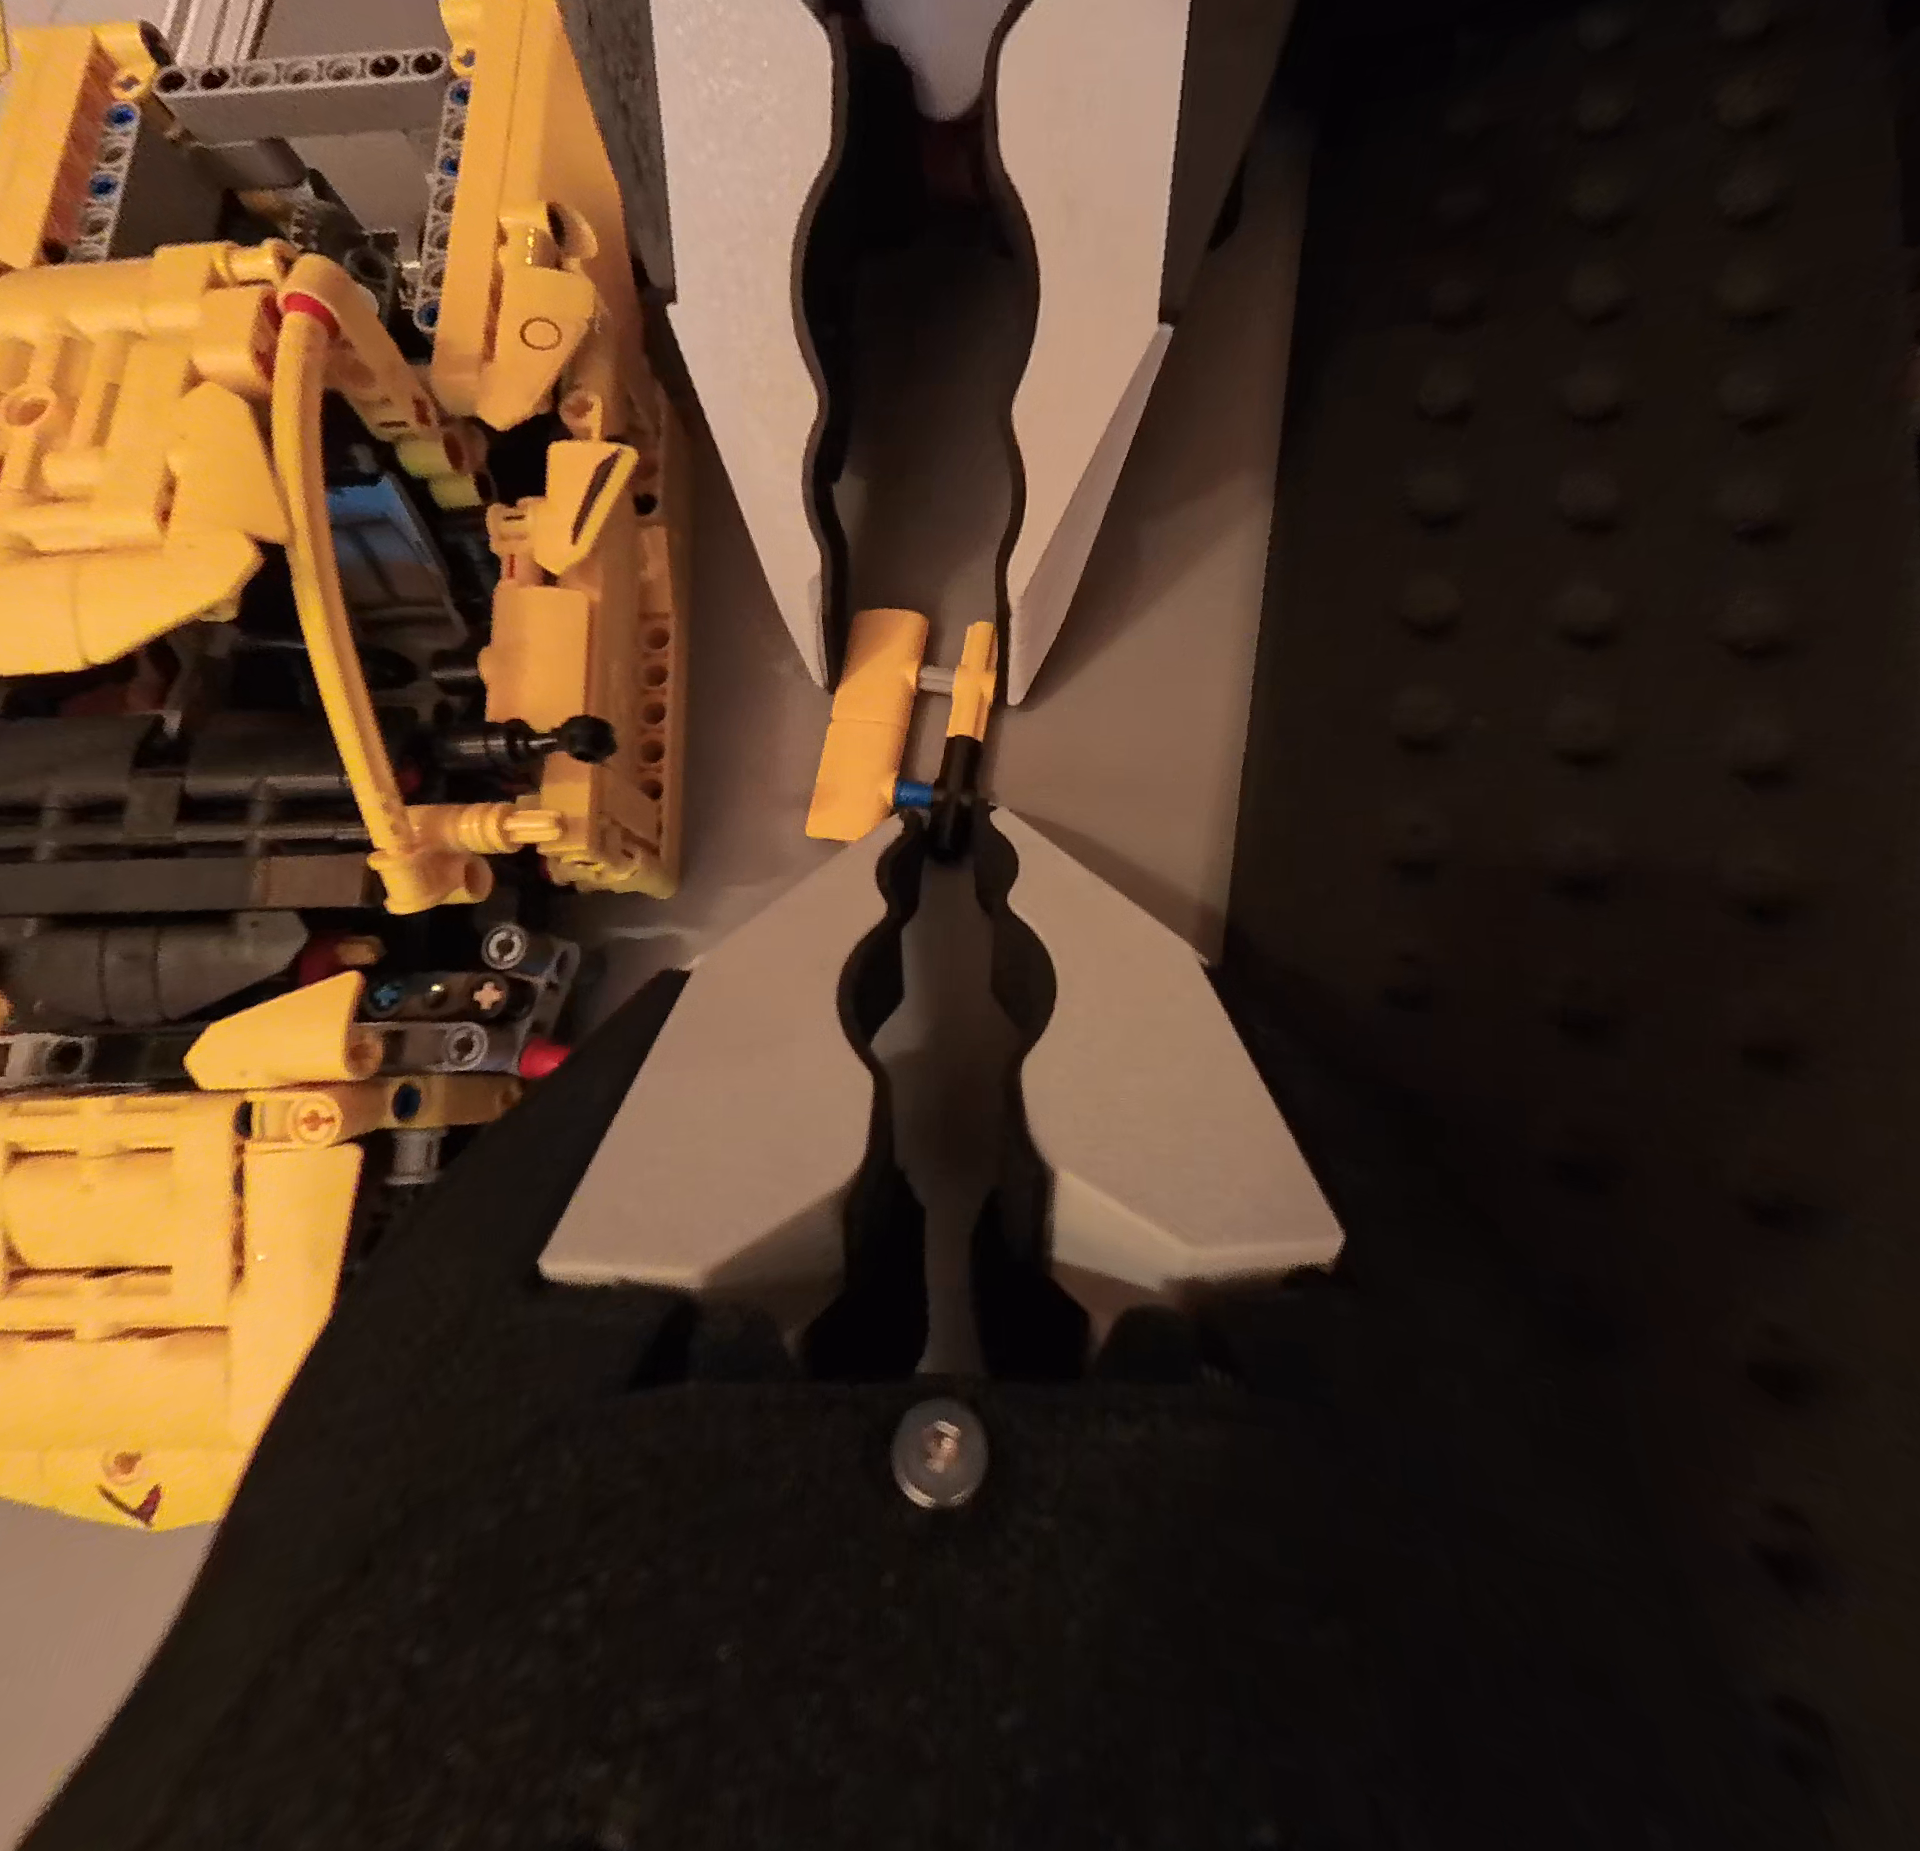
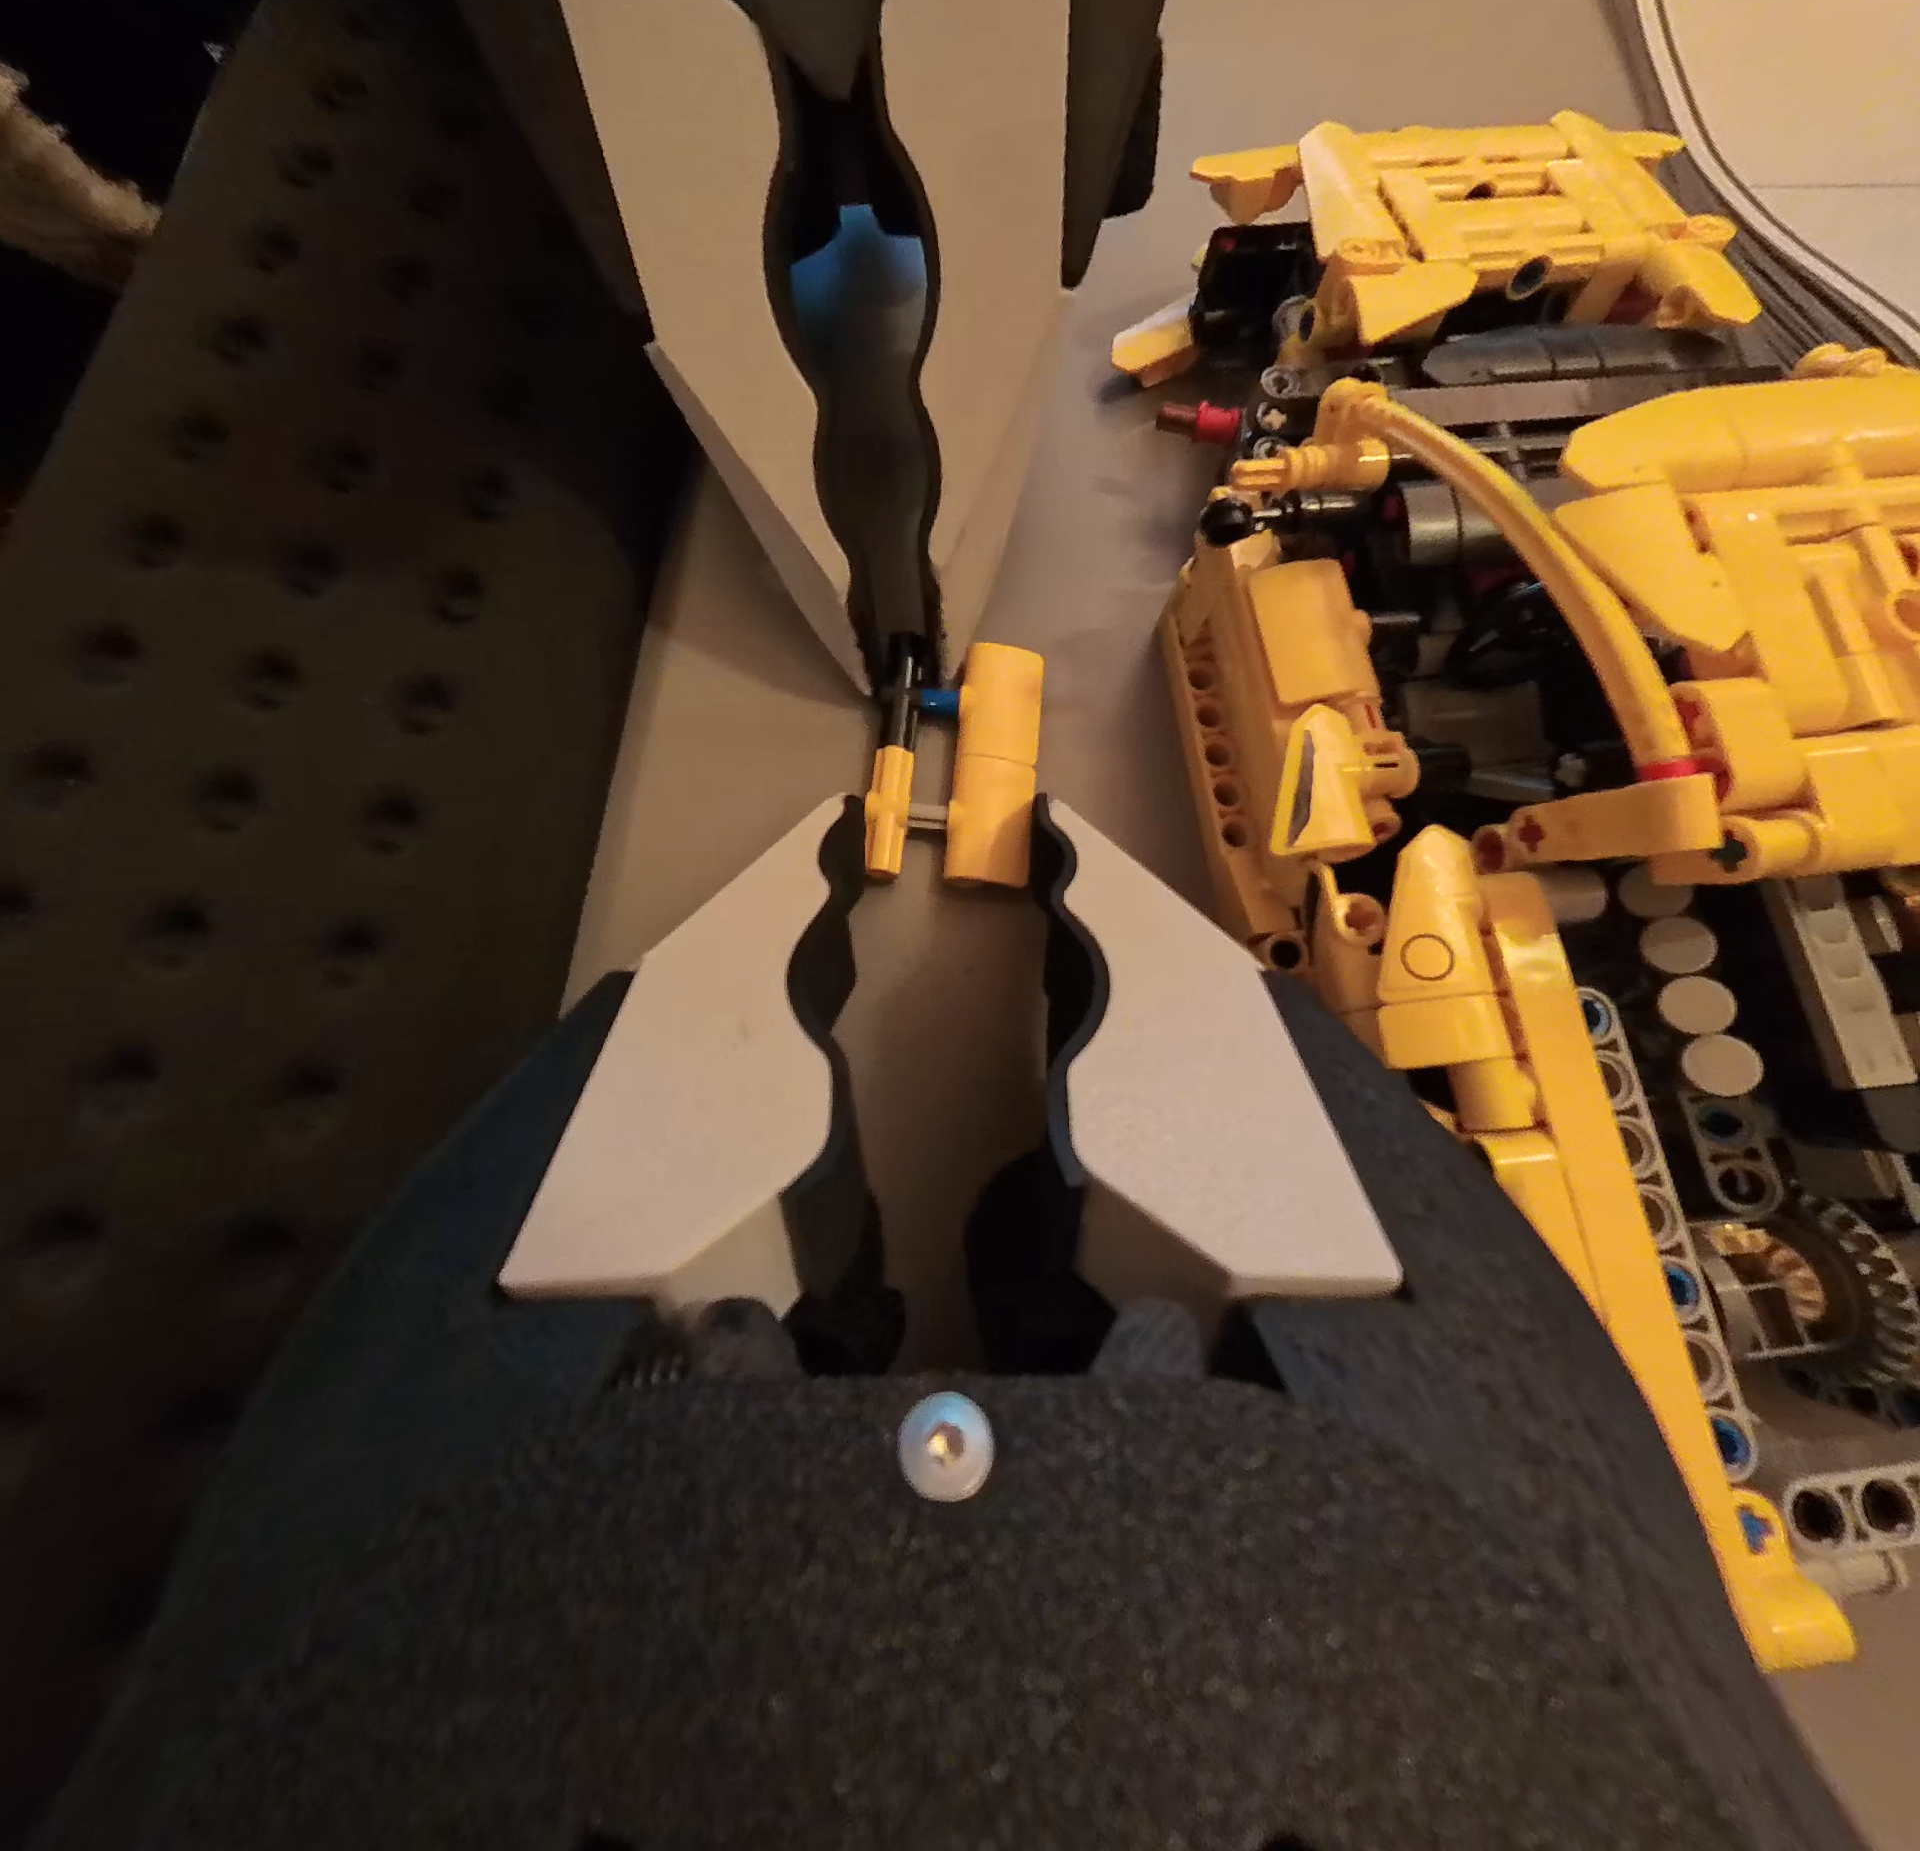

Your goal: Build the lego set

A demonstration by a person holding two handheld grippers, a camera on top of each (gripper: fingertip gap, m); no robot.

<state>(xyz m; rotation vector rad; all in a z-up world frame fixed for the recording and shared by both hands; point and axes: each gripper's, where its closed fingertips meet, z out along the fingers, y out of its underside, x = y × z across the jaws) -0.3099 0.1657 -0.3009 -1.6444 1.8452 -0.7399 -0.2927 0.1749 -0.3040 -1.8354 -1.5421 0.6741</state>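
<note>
A small subassembly [image 1: 868,721] hangs between my two grippers, which meet tip to tip above the grey table. It is a yellow cylinder piece joined by a blue pin and a grey axle to a thin black-and-yellow rod. My left gripper [image 1: 940,840] is shut on the rod's black end. My right gripper [image 2: 948,835] is shut across the yellow cylinder [image 2: 992,762] and the rod's yellow end. In the left wrist view the right gripper [image 1: 914,674] comes in from the top. In the right wrist view the left gripper [image 2: 899,658] comes in from the top.
A large yellow Lego vehicle model [image 1: 312,554] with a curved yellow hose lies close beside the grippers, also in the right wrist view [image 2: 1558,762]. A dark studded mat [image 1: 1610,658] lies on the other side. A booklet [image 2: 1818,87] lies behind the model. Only a small space, under 4 cm, lies between the two pairs of fingers.
</note>
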